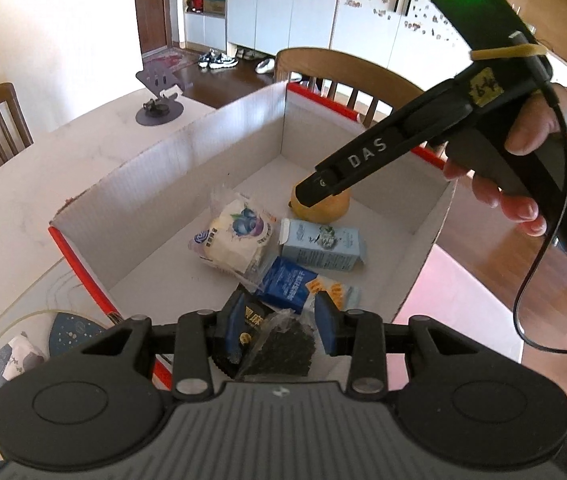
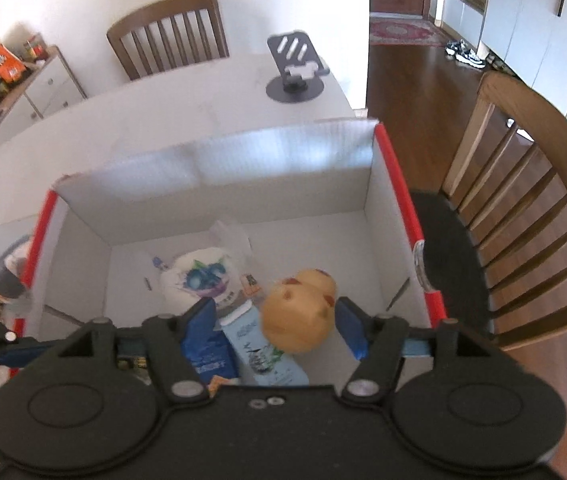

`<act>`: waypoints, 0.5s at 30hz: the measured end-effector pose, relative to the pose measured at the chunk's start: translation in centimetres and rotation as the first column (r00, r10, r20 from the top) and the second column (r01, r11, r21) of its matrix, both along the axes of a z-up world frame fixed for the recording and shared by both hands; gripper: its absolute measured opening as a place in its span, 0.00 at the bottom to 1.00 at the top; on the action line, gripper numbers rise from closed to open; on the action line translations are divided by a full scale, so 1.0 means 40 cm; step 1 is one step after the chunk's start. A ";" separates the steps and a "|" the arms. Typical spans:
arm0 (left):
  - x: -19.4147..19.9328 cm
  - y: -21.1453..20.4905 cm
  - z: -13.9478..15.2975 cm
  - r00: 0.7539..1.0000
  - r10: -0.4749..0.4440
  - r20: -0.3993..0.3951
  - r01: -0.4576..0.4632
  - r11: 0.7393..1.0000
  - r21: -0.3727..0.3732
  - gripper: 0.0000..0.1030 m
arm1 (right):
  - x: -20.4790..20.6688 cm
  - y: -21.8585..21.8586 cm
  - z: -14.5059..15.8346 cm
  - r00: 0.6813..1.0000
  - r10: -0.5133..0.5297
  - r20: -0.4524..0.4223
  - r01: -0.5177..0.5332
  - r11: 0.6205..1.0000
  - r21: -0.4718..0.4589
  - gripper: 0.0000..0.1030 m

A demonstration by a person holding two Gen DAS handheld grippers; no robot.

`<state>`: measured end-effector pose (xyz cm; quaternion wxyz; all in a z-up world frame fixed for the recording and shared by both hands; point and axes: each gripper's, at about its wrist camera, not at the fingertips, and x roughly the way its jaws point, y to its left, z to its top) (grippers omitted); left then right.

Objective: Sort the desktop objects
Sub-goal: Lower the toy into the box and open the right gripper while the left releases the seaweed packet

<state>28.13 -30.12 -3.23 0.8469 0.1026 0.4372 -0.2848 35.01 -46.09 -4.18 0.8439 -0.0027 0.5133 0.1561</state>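
Box walls first: white corrugated cardboard box with red edge trim (image 1: pixel 171 160) sits on a pale marble-look table (image 1: pixel 23 184); its far wall stands tall and the floor toward that wall lies bare. Right side of the box overhangs near the table edge, wooden floor below. Brown slatted wooden chairs (image 2: pixel 523 208) crowd the right and far sides.

Left wrist view: left gripper (image 1: pixel 279 324) sits low over the near wall, blue pads clamped tight on a dark crinkly snack packet with gold lettering (image 1: pixel 271 340). Same view shows the right gripper from outside, a person's hand (image 1: pixel 523 168) around its handle, one black finger reaching down in front of the yellow-brown round fruit (image 1: pixel 323 210). A patterned cloth bundle (image 1: pixel 7 364) lies left of the box on the table.

Right wrist view: right gripper (image 2: pixel 275 320) has its jaws spread wide, blue pads clear of the fruit (image 2: pixel 299 312), which shows blurred between them; contact with the right pad cannot be told. A grey tablet stand on a round base (image 2: pixel 295 76) stands beyond the box.

Box contents: white wrapped bun with blueberry print (image 1: pixel 235 236), pale blue small carton (image 1: pixel 319 244) lying flat, dark blue packet (image 1: pixel 287 284) just beside an orange-and-white wrapper (image 1: pixel 335 292), and the fruit near the right wall.
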 end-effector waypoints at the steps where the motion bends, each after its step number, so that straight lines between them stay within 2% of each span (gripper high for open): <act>1: -0.004 0.003 0.007 1.000 -0.001 0.004 0.001 1.000 -0.006 0.35 | -0.009 0.000 0.012 1.000 0.001 0.009 -0.001 1.000 0.007 0.64; 15: -0.068 0.080 0.073 0.998 0.026 0.051 -0.023 0.997 -0.069 0.35 | -0.119 0.071 0.124 0.996 0.020 0.089 -0.027 0.996 0.081 0.64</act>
